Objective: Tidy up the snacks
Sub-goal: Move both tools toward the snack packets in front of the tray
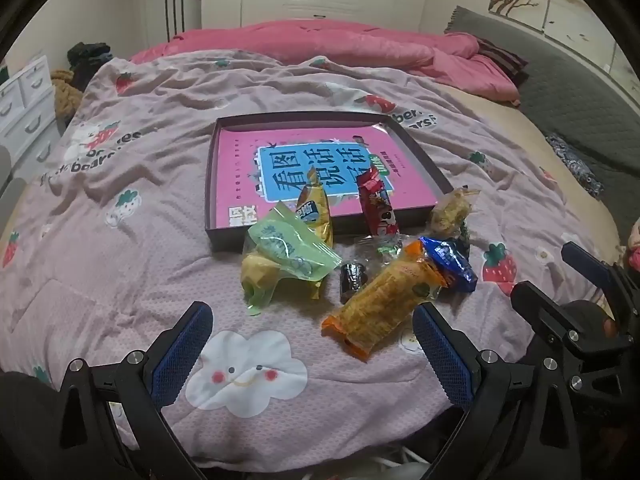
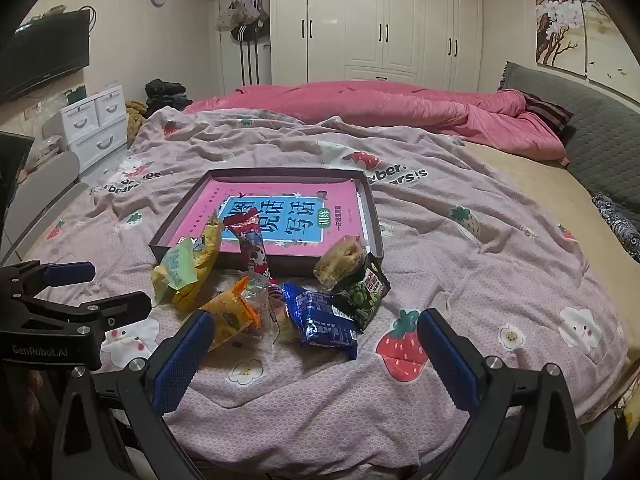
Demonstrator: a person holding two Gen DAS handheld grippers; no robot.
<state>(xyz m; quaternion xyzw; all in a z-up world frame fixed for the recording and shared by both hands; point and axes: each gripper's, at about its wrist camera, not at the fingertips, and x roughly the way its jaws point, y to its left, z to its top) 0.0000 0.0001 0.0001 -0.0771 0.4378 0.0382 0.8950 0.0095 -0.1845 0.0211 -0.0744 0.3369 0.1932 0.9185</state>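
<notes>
A pile of snack packets lies on the strawberry-print bedspread in front of a shallow dark box (image 1: 304,118) with a pink book in its bottom. In the pile are a green packet (image 1: 288,252), an orange pack (image 1: 384,300), a blue pack (image 2: 320,320), a dark green pack (image 2: 364,292) and a clear-wrapped pastry (image 2: 344,258). A yellow packet (image 1: 316,212) and a red packet (image 1: 378,204) lean over the box's (image 2: 280,170) near rim. My left gripper (image 1: 310,312) is open, just short of the orange pack. My right gripper (image 2: 316,318) is open in front of the blue pack. Both hold nothing.
A crumpled pink duvet (image 2: 380,108) lies across the far side of the bed. A grey padded headboard (image 2: 600,120) runs along the right. White drawers (image 2: 96,124) and a TV (image 2: 44,56) stand at the left, white wardrobes (image 2: 380,20) behind.
</notes>
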